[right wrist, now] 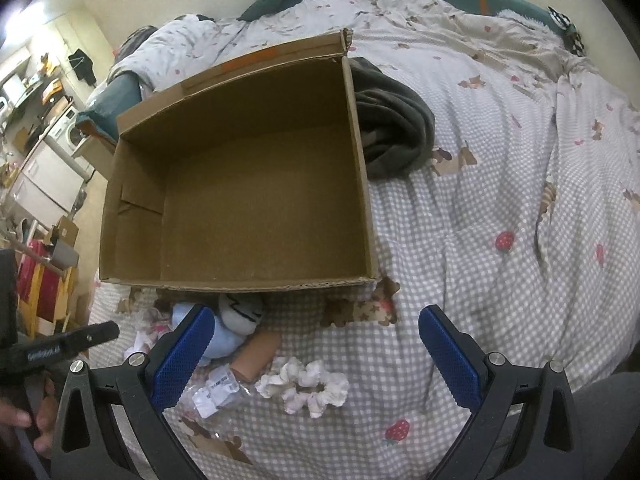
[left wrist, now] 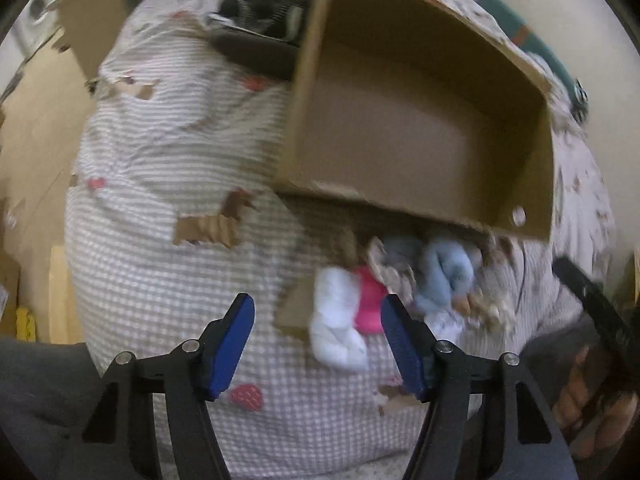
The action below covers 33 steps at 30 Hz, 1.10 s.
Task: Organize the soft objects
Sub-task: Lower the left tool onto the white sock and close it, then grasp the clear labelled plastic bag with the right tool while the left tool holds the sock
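An open cardboard box (right wrist: 132, 160) stands on the bed with nothing visible inside; it also shows in the left wrist view (left wrist: 536, 184). Soft items lie in front of it: a white scrunchie (right wrist: 304, 386), a pale blue plush (right wrist: 220, 340), a tan roll (right wrist: 258, 356) and a small teddy-print piece (right wrist: 372, 304). In the left wrist view I see a white soft piece (left wrist: 336, 320), a pink one (left wrist: 370, 300) and the blue plush (left wrist: 444, 276). My left gripper (left wrist: 318, 316) is open, just short of the white piece. My right gripper (right wrist: 312, 320) is open above the scrunchie.
A checked duvet (right wrist: 480, 240) with strawberry and dog prints covers the bed. A dark grey garment (right wrist: 392, 128) lies right of the box. A clear packet with a label (right wrist: 212, 394) lies by my right gripper's left finger. Furniture and clutter stand off the bed's left side.
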### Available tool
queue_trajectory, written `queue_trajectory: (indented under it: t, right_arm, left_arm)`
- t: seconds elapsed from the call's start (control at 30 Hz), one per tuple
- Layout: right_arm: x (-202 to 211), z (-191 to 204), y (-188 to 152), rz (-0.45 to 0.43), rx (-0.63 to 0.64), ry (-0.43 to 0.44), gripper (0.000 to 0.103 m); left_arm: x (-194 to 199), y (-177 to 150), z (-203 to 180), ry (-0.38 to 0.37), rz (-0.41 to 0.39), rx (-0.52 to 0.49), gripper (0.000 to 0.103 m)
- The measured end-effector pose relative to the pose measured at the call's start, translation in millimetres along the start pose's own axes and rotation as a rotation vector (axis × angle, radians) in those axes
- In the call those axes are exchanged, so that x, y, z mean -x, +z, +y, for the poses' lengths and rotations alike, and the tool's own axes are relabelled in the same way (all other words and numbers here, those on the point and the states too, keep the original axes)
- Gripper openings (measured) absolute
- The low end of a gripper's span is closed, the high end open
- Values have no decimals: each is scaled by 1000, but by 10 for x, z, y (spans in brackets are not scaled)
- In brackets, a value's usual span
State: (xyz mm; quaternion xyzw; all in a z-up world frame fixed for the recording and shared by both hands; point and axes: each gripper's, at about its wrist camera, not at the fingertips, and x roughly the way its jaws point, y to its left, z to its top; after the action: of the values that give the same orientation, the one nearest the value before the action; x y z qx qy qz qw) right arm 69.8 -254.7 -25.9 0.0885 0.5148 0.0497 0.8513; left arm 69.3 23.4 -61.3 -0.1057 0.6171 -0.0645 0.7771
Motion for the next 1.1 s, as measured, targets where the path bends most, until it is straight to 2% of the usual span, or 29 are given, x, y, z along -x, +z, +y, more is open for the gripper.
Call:
queue_trajectory:
  t: [0.2,0.37,0.4,0.47,0.53,0.6,0.7,0.77,0.83,0.9,1.0,1.03,1.1]
  right_arm:
    - [21,67,-22,-14,36,-14,103]
    - [3,79,-26,-9,43,-21,103]
    - [1,86,-28,-8,43,-22,103]
    - [-3,82,-26,-7,43,-22,103]
    - [-4,82,-25,-6,44,-22,103]
    - [-8,84,-27,-4,45,-15,103]
    - [-14,91,-35,2,46,-2,103]
    - [-13,92,-37,10,44,27,103]
    - [-23,94,-47,38,31,92,103]
    - [-75,100,-67,93,5,187,103]
    - [-188,133,-127,186,-26,288,101]
    - [-228,149,-153,214,-34,312,88]
    - [-324,184,-221,274,-53,351,77]
  left_arm:
    - [-113,-127,-81,-16,50,-20,54]
    - [-205,-164,-208,-25,84,-52,51]
    - [-240,-175,-237,-27,94,-58,42]
    - [-335,-155,-242,-23,108,-68,28]
    - [-324,-176,-283,-17,100,-72,28]
    - [-228,-192,-289,-50,99,-71,28]
    - [42,-155,-191,-46,68,-60,27]
    - [206,-150,-132,-27,34,-46,27]
    - [311,-133,-46,11,-11,-34,27]
    - [361,-131,10,33,-43,-14,27]
    - [289,-126,134,42,-40,27,27]
    - [250,-116,173,44,-39,34,27]
    - [190,-129,165,48,-42,43,27]
